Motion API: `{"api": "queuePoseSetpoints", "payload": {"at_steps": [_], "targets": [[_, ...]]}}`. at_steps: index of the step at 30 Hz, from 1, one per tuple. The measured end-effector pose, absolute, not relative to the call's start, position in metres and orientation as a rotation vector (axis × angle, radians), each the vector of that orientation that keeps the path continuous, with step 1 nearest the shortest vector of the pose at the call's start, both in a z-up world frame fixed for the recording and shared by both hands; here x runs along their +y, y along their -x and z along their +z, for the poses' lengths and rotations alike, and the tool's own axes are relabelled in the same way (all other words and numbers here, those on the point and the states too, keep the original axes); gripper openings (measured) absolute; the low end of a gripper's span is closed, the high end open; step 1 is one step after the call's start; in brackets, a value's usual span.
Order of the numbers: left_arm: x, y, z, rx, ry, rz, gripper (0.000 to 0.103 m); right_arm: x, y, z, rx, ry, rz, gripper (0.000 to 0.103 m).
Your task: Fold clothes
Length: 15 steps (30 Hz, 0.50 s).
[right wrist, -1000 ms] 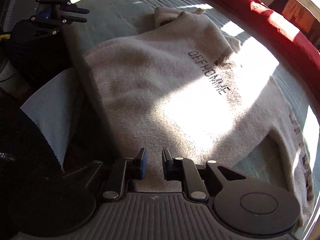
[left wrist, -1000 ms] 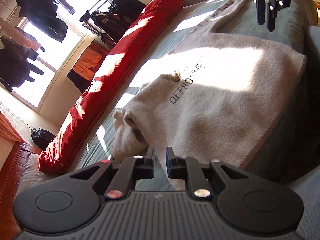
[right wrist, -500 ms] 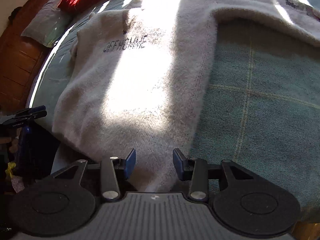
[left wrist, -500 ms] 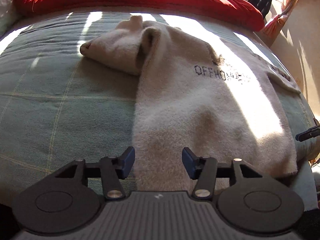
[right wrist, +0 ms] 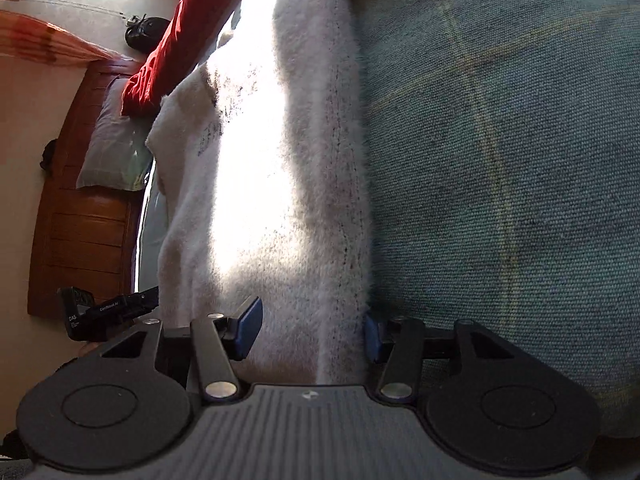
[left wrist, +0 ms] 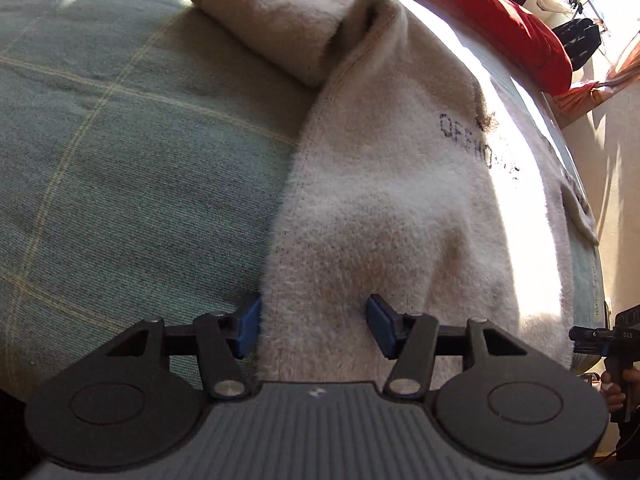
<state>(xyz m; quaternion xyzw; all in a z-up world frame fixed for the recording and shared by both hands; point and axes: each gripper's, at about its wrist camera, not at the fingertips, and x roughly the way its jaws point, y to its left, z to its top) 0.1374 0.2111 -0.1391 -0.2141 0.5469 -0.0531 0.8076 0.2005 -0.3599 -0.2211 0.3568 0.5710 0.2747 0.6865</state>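
Left wrist view has my left gripper (left wrist: 312, 326) tilted steeply down at the near hem of the sweater (left wrist: 384, 216). Its jaws are opening, and the hem's left corner lies between the blue pads (left wrist: 247, 326) without being pinched. At the right edge of that view I see my right gripper (left wrist: 592, 336) with a bit of the hand (left wrist: 614, 388) behind it.

From the right wrist view, my right gripper (right wrist: 312, 328) points down at a shallower slant over the opposite corner of the same hem. Its jaws are opening too, with the sweater's (right wrist: 280, 200) side edge lying between the pads (right wrist: 250, 328), loose. My left gripper (right wrist: 108, 312) shows at the left edge there.

The sweater lies flat on the bed (left wrist: 120, 152), chest up, its hem at the near edge and its neck toward the red duvet (left wrist: 480, 4). It is cream and fuzzy, with dark block lettering (left wrist: 476, 148) across the chest and a stitched seam along the side. One sleeve (left wrist: 280, 20) is bunched in a folded lump beside the shoulder. A hard band of sun bleaches the middle.

The bed cover is a coarse grey-green weave with thin yellow checks. A pillow (right wrist: 112, 148) leans against a wooden headboard (right wrist: 80, 220).
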Motion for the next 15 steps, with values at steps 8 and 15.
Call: {"api": "queuePoseSetpoints", "payload": {"at_steps": [8, 15], "targets": [[0.205, -0.131, -0.138, 1.198, 0.415, -0.089, 0.019, -0.345, -0.186, -0.220, 1.262, -0.758, 0.587, 0.016], [0.188, -0.116, -0.096, 1.167, 0.332, -0.124, 0.007, -0.339, -0.195, -0.145, 1.163, -0.527, 0.594, 0.015]]}}
